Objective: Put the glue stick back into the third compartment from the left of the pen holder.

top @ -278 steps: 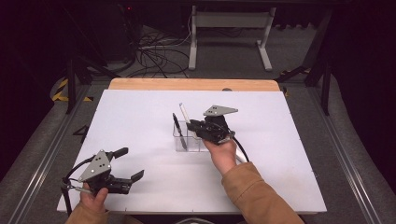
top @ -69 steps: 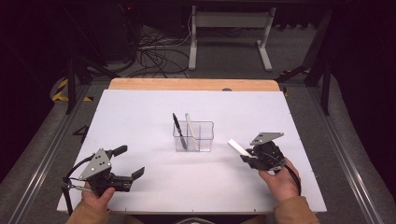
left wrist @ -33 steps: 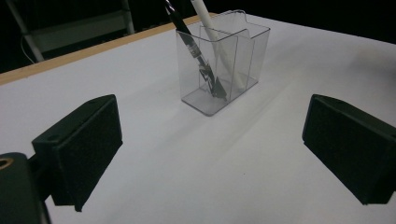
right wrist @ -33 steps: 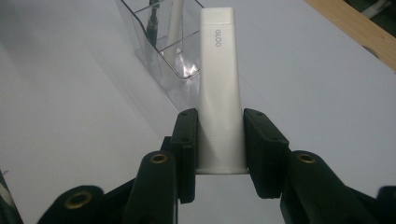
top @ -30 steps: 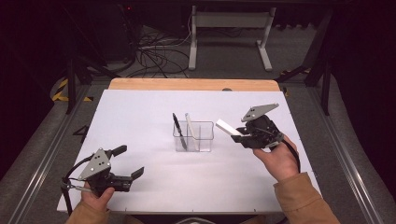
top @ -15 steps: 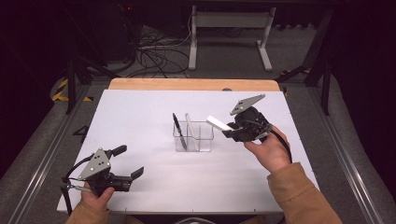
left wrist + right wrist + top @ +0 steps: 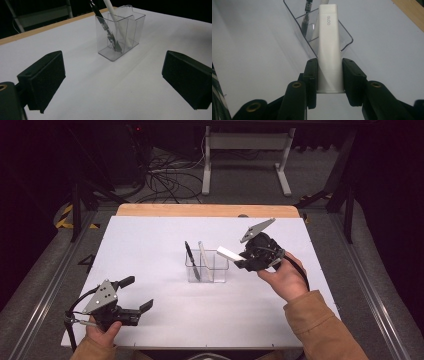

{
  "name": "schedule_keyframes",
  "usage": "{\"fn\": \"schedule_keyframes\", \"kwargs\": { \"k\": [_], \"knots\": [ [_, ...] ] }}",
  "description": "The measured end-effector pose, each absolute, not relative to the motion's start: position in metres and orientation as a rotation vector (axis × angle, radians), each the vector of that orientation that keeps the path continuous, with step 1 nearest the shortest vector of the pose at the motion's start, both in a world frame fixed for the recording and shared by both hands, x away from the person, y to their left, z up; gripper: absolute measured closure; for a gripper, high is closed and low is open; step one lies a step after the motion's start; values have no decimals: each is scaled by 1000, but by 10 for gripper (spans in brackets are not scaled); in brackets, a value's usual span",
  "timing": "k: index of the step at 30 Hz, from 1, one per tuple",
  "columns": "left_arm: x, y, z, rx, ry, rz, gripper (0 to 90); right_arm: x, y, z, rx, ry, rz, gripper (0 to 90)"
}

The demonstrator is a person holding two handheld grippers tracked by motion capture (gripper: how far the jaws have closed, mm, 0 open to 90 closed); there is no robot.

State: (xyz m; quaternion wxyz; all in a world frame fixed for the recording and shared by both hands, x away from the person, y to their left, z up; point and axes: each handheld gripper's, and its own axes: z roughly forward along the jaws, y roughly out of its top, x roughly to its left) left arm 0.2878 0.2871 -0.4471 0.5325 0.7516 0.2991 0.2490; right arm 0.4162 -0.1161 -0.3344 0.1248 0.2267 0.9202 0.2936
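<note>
Table [image 7: 150,245] white, wood-edged | floor dark, cables | right tool [image 7: 241,259] pinching white stick [image 7: 230,254] | left tool [image 7: 135,295] spread

A white bench [image 7: 150,250] with a bare wooden strip along its far edge carries a clear plastic organizer [image 7: 207,269] near its middle. The organizer stands upright and is split into compartments; a black pen [image 7: 191,260] and a white pen [image 7: 203,259] lean in them.

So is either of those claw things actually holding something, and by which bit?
The right gripper clamps a white flat stick by its near end. The left gripper holds nothing.
</note>
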Motion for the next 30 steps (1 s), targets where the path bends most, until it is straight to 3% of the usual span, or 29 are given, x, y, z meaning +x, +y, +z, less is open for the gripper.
{"fn": "schedule_keyframes", "kwargs": {
  "k": [30],
  "knots": [
    [285,291,-447,1789,717,602,53,437,-83,-334,669,2791,520,667]
  ]
}}
